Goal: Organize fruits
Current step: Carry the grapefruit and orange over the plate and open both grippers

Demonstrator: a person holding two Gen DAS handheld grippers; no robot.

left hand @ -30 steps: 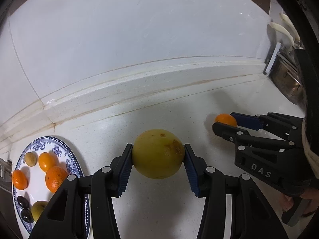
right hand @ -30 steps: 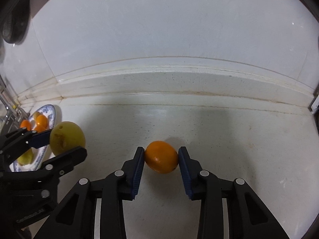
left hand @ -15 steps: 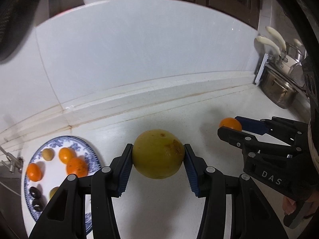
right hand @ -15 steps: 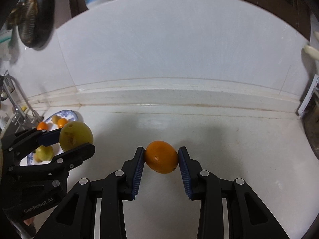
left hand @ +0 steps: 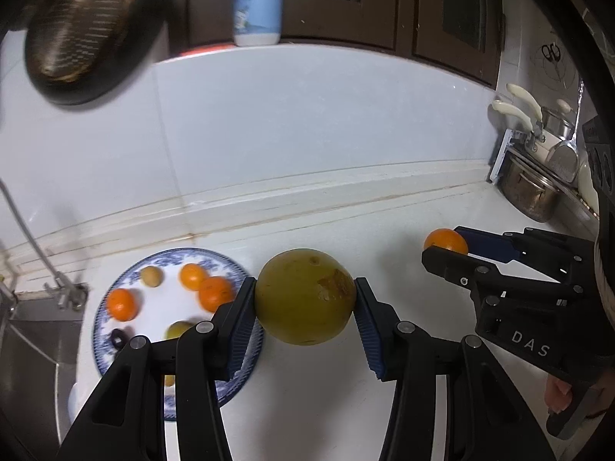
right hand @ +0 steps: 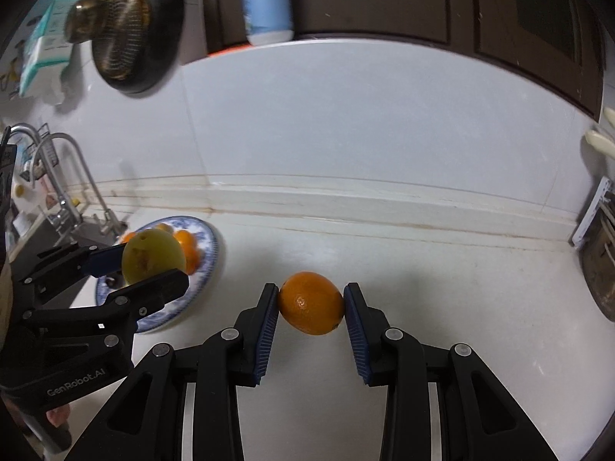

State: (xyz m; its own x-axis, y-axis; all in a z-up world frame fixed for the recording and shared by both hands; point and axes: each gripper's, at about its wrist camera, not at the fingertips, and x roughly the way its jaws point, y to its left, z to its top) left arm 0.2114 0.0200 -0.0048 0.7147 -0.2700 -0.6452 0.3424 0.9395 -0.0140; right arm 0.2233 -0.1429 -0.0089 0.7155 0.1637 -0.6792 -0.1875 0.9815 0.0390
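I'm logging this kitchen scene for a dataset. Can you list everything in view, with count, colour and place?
Large fruit: one, yellow-green, held in left gripper.
Orange: one, orange, held in right gripper.
Plate: one, blue-and-white, counter left, near sink.
Small oranges: three, on plate, with smaller yellowish and dark fruits.
Bottle: one, pale blue, ledge above wall.
Pot: one, steel, counter far right.
Strainer: one, brassy, hanging upper left.
Faucet: one, metal, left.
Left gripper: black, blue pads.
Right gripper: black, blue pads.

White countertop, pale tiled backsplash, dark wood cabinets above, sink at left.
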